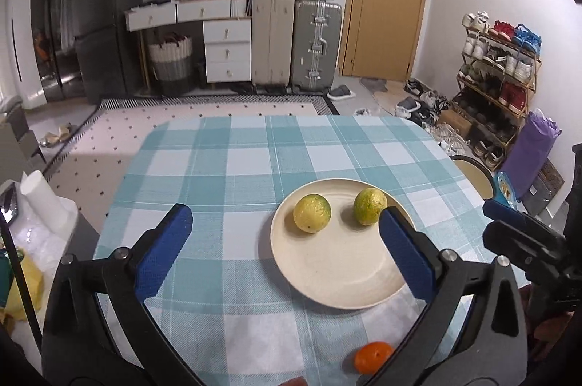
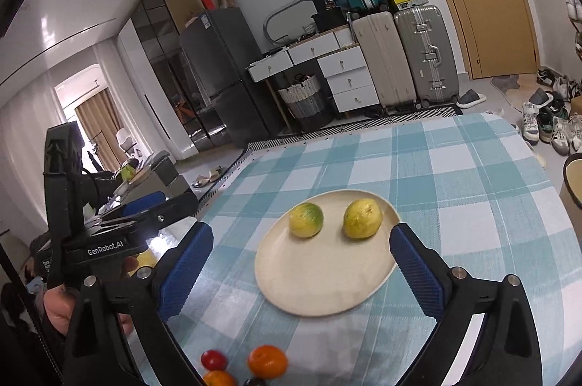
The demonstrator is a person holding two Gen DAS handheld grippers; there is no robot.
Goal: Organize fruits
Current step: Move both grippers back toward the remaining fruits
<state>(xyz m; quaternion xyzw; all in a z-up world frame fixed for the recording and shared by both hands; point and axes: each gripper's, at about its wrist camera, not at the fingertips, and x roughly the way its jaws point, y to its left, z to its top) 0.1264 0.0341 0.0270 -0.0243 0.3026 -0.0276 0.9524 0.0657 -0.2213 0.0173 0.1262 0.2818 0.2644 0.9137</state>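
While both cameras look down over the table, I read the scene from my left edge across. My left gripper hangs above the checked cloth with its jaws spread wide and nothing between them; its blue pads are ribbed rubber set on matte black plastic arms. The tablecloth is a woven teal-and-white plaid, soft-looking, draped over a table with rounded corners.

Further right sits the plate, a round, smooth, cream dish with a shallow raised rim. On its far half lie two round yellow-green citrus fruits with dimpled skin: the left fruit and the right fruit, apart from each other, neither touching the rim. Near the table's close edge, off the plate, an orange tangerine rests on the cloth, glossy and slightly flattened.

From the right wrist view, my right gripper is likewise wide open and empty, its ribbed blue fingers framing the plate. Below it, at the near edge, I see a small smooth red fruit, the tangerine and part of another orange fruit, all close together on the cloth. A hand grips the black handle at far left.
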